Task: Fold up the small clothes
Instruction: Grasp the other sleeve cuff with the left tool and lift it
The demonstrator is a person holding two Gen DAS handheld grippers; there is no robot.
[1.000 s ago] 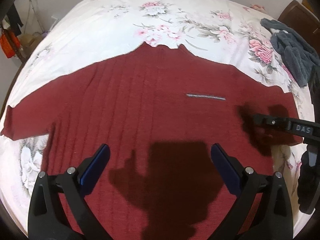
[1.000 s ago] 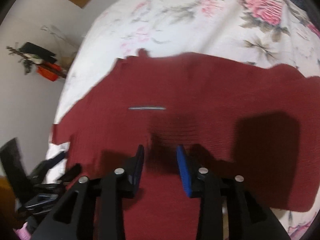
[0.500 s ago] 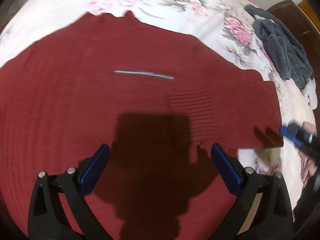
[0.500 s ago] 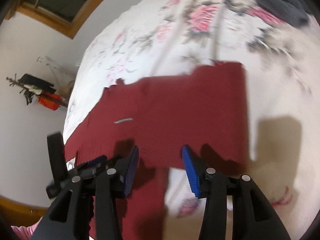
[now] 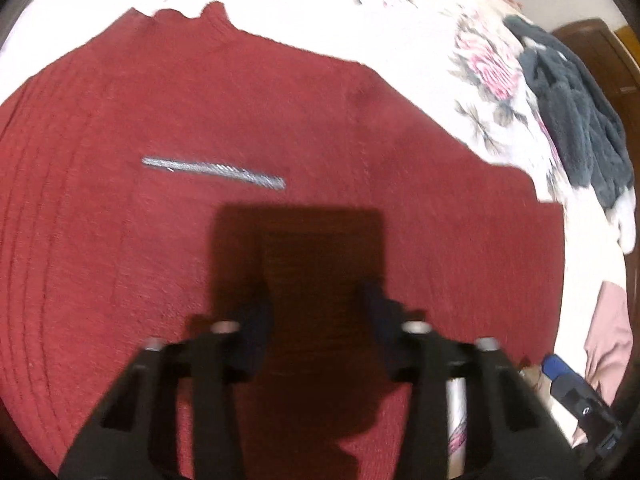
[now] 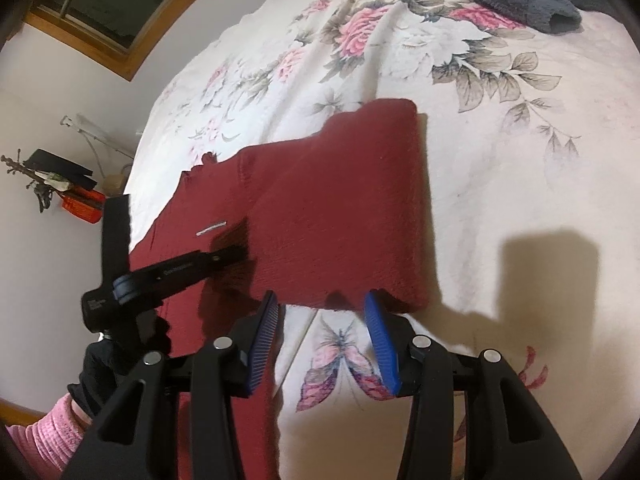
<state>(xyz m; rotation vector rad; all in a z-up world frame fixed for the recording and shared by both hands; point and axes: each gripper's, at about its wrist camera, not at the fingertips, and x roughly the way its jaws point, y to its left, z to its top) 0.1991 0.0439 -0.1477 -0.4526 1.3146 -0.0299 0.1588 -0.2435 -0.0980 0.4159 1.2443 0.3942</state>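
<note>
Spread flat on the floral bed point(image 6: 500, 184), the red sweater point(image 5: 248, 128) runs its long axis from 9 to 3 o'clock. Its folded sleeve point(image 6: 344, 208) ends at 12 o'clock, just beyond the right gripper point(image 6: 324, 340), jaws parted, empty, nearer. The left gripper point(image 5: 320, 320) hovers over the body, likewise parted.

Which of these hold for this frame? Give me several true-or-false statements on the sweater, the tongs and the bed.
1. The red sweater lies on a floral bedspread. True.
2. The right tongs grip the sweater. False: open, holding nothing.
3. A dark grey garment lies beyond the sweater. True.
4. The sweater's sleeve hangs off the bed. False: it is folded over on the bed.
5. The left tongs are shut. False: open over the sweater.
</note>
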